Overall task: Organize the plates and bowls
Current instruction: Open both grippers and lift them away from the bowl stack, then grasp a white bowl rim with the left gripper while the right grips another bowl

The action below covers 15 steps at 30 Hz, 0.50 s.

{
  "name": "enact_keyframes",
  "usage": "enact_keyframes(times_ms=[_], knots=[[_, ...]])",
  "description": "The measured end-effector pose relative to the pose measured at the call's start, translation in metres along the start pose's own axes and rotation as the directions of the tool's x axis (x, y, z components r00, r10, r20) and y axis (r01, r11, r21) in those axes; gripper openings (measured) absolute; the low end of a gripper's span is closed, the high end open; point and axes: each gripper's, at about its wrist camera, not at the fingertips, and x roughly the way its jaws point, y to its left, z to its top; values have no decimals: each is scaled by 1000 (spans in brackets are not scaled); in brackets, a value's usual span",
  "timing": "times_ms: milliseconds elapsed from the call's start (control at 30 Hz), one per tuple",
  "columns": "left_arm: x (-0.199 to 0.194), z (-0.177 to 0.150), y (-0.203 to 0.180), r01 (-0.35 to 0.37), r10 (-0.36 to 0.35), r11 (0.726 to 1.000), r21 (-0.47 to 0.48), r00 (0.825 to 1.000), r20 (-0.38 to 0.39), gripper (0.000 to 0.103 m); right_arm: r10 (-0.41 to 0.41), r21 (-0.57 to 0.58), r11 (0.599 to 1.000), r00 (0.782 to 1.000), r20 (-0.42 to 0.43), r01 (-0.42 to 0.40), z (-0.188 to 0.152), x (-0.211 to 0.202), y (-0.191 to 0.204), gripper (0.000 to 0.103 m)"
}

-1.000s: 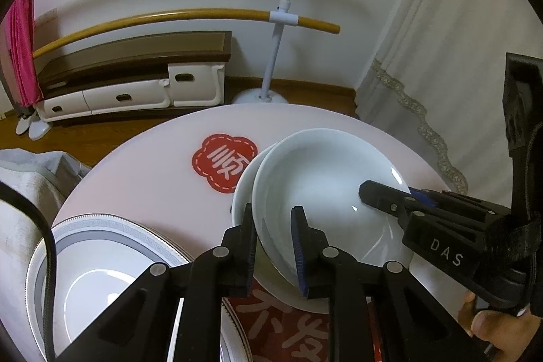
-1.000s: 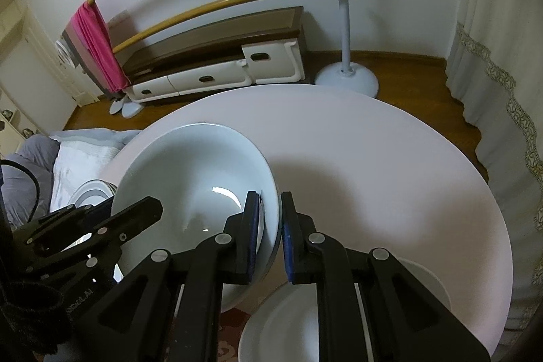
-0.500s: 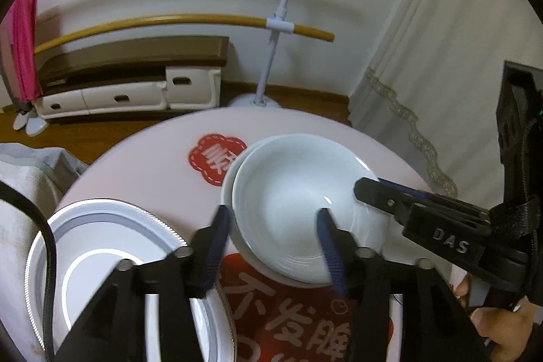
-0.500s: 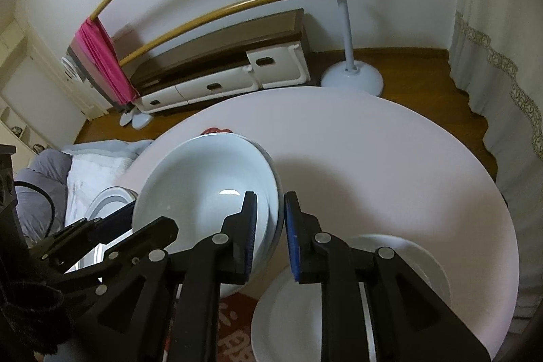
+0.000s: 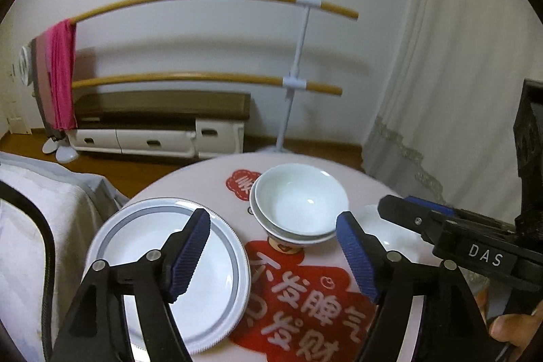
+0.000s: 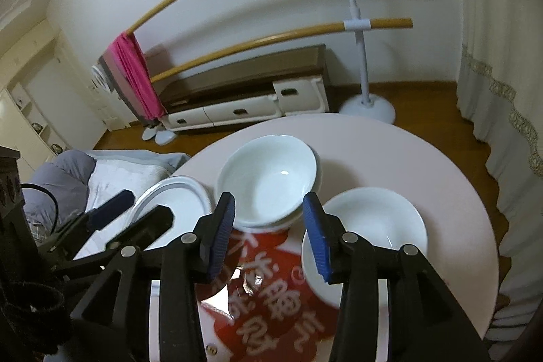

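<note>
Because the two white bowls (image 5: 300,204) sit nested but not centred, the upper one leaning a little toward one side of the lower, I judge that a careless touch on the rim can make the upper bowl slide or rock. The stack stands on the round tabletop (image 6: 424,155), partly on a red printed sticker (image 5: 305,297), between two plates. Both bowls look empty; only a small light reflection shows inside the upper one.

The left hand-held gripper (image 5: 273,255) is wide open and grips nothing; its blue pads (image 5: 190,251) stand above the grey-rimmed plate (image 5: 217,290) and near the bowls. The right hand-held gripper (image 6: 268,236) is open too, with nothing between its jaws, and it hovers just in front of the stack. The plain white plate (image 6: 373,219) lies to the right of the bowls and is empty, as is the grey-rimmed plate.

A second risk, in my view, is the grey-rimmed plate: it appears to lie close to the table edge, so a push from the left side may send it off toward the bedding (image 6: 101,172) below. The two tools are also near each other and may collide.
</note>
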Motion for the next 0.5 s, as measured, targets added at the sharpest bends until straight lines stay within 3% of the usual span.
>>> enact_keyframes(times_ms=[300,500], knots=[[-73,-57,-18,-104,113,992,-73,986,125,94,9,-43,999,994,109,-5,-38,-79,12,73],[-91,-88,-43,-110,124,989,-95,979,162,96,22,-62,998,992,126,-14,-58,-107,7,76]])
